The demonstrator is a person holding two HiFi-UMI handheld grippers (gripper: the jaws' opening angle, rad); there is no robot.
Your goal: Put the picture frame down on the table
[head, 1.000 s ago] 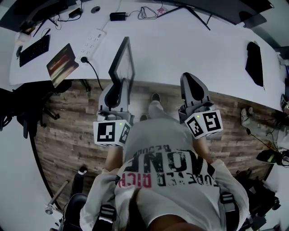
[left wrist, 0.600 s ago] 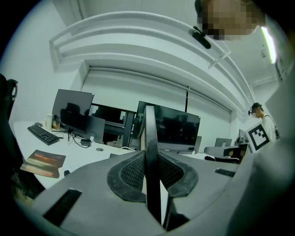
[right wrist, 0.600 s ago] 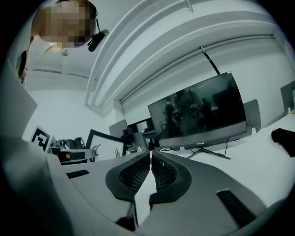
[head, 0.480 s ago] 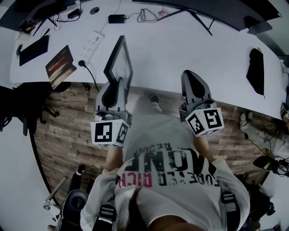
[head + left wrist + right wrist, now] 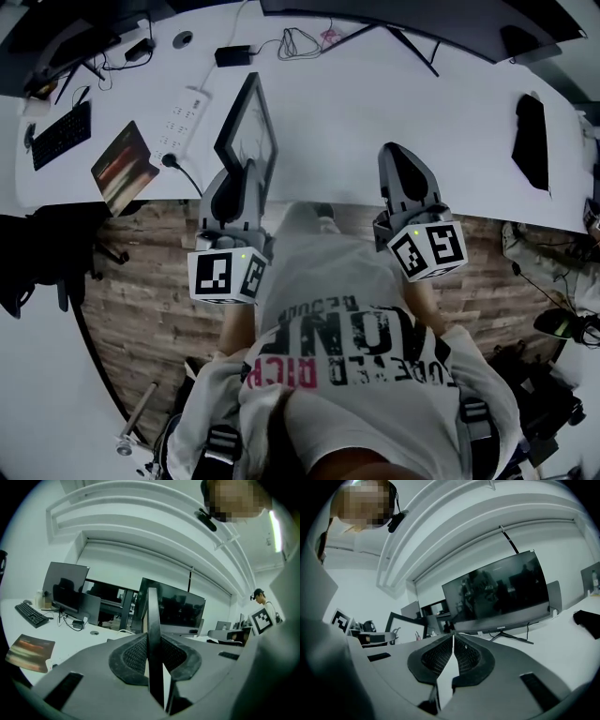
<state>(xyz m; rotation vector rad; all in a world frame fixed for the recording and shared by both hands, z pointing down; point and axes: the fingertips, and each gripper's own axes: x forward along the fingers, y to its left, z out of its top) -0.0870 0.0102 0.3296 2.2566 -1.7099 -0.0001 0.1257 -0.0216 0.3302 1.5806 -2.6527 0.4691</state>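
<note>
The picture frame (image 5: 246,131) is a thin dark-edged frame held on edge above the white table (image 5: 375,103), near its front edge. My left gripper (image 5: 240,178) is shut on the frame's lower edge. In the left gripper view the frame (image 5: 153,639) stands as a dark vertical bar clamped between the two pads. My right gripper (image 5: 405,169) is to the right of it, shut with nothing between its jaws. From the right gripper view (image 5: 453,645) the frame (image 5: 405,625) shows at the left, apart from that gripper.
On the table lie a power strip (image 5: 184,111), a small book (image 5: 124,165), a keyboard (image 5: 60,136), a black adapter with cables (image 5: 232,55) and a dark object (image 5: 531,141) at the right. A monitor (image 5: 497,597) stands at the back. Wooden floor (image 5: 141,281) lies below.
The view has shifted forward, so the table edge now sits nearer both grippers. The left gripper still holds the frame on edge, a little further over the table.
</note>
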